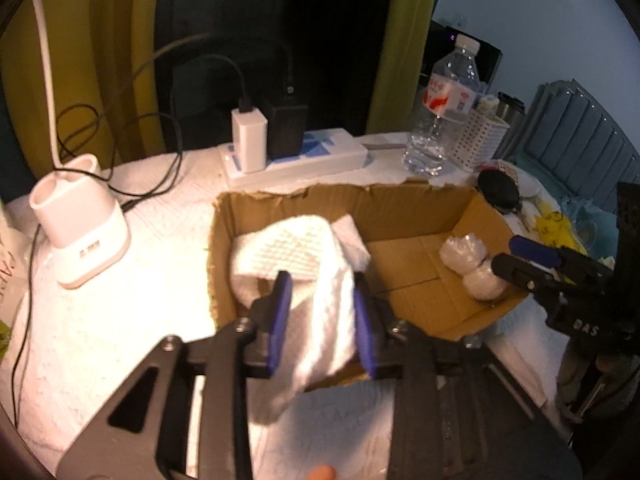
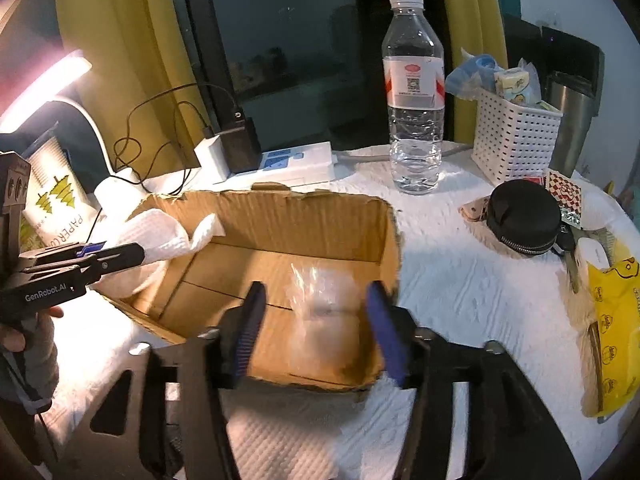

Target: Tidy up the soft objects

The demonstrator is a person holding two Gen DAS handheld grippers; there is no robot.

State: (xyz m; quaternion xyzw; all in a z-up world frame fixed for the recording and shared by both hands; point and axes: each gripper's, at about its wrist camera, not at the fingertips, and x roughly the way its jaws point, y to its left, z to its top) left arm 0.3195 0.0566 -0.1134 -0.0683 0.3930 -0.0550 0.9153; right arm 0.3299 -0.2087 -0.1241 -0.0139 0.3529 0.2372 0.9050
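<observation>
An open cardboard box (image 1: 360, 196) (image 2: 300, 220) stands on a table covered with white towel. A white waffle cloth (image 1: 288, 248) (image 2: 160, 236) lies in its left part and hangs over the near wall. My left gripper (image 1: 322, 308) (image 2: 120, 254) is open, its blue pads on either side of that hanging fold without squeezing it. A clear plastic bag of white soft stuff (image 1: 476, 268) (image 2: 324, 312) rests on the box floor at the right end. My right gripper (image 2: 316, 328) (image 1: 508, 254) stands open over the near wall, the bag lying loose between its pads.
Behind the box are a power strip with chargers and cables (image 1: 296, 152), a water bottle (image 2: 414, 100) and a white basket (image 2: 516, 140). A black zip pouch (image 2: 524, 216), keys and a yellow packet (image 2: 616, 320) lie right. A white lamp base (image 1: 80, 232) stands left.
</observation>
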